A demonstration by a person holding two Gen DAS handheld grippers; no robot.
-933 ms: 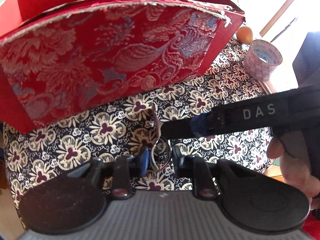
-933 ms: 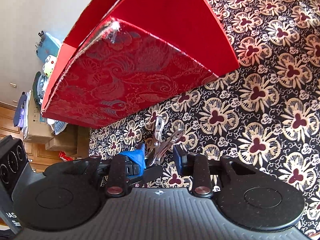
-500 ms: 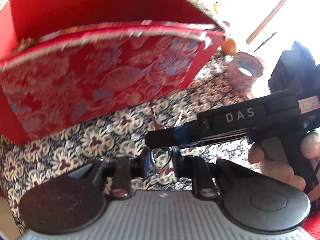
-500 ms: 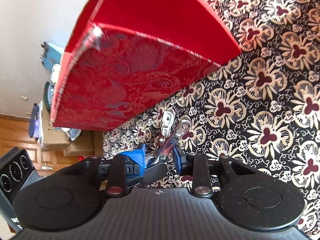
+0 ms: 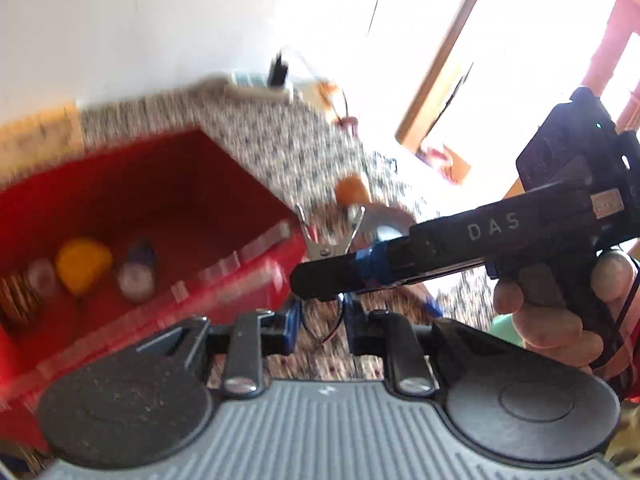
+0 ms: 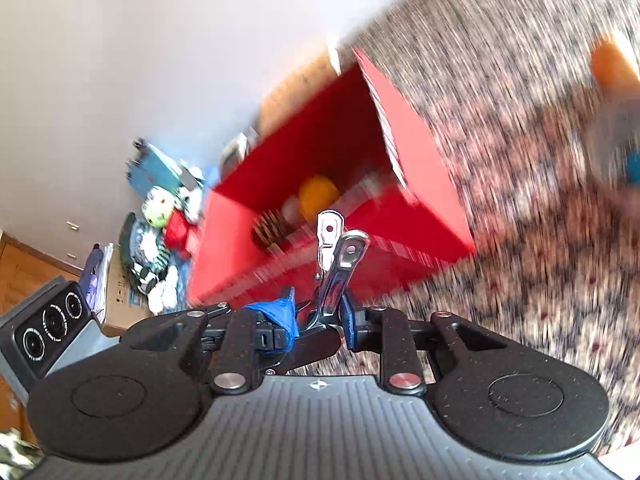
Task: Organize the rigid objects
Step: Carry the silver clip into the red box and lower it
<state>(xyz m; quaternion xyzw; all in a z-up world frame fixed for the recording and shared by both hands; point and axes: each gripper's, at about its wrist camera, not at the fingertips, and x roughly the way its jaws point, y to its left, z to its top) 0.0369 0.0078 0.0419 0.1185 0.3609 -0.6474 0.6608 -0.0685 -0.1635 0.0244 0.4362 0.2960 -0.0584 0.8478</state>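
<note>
Metal clip (image 6: 334, 264) sat pinched in my right gripper (image 6: 320, 320), raised before the open red box (image 6: 420, 184). My left gripper (image 5: 318, 322) also pinched it; "DAS" showed along the right one's finger (image 5: 494, 226).

The red box (image 5: 152, 216) stood open at the top, its near wall rising between the grippers and the inside. A yellow object (image 5: 82, 266) and small jars (image 5: 136, 276) crowded the floor at one end. The right gripper's finger (image 5: 360, 272) crossed just ahead of the left gripper (image 5: 318, 322).
</note>
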